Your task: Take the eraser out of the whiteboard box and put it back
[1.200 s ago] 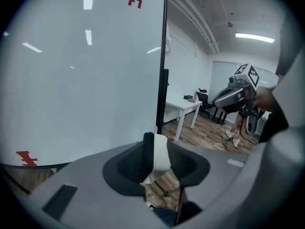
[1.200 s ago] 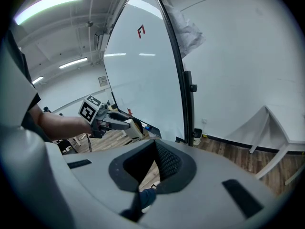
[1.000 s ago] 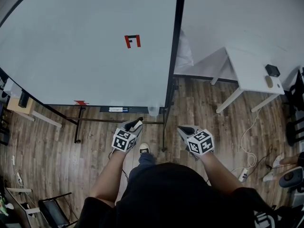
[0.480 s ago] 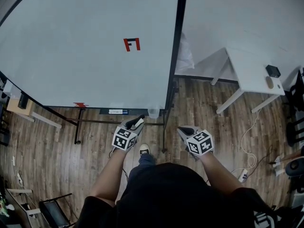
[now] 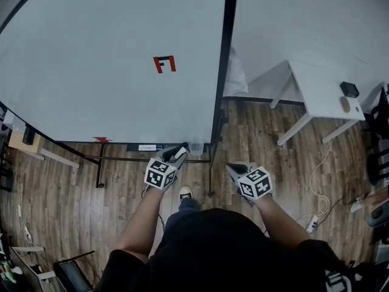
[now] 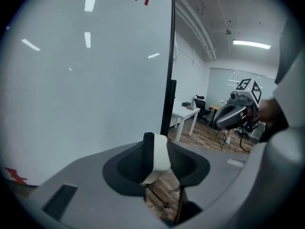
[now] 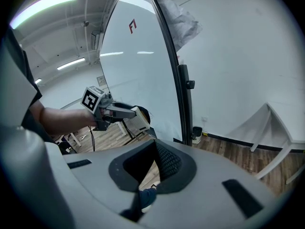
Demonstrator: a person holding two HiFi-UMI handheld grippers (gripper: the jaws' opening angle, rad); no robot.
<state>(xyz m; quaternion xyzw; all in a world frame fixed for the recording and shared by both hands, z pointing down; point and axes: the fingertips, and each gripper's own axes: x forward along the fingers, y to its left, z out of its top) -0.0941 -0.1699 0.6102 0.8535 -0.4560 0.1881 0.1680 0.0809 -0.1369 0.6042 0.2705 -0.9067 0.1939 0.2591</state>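
Since the earlier frames the left hand-held gripper (image 5: 178, 153) has come a little farther, toward the lower edge of the whiteboard (image 5: 109, 53). It is clenched on the eraser (image 6: 159, 152), a white block with a dark face, upright between its pads. I judge the put-back step is in hand. The clear whiteboard box (image 5: 196, 143) sits just right of the eraser, not touching, so the next move calls for bringing it over the box mouth and lowering. On the right, the right hand-held gripper (image 5: 233, 166) has its jaws closed on nothing.

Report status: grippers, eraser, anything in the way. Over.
Left gripper shut on eraser. Right gripper shut, empty. Eraser out of whiteboard box, held near it. Nothing seen blocking.
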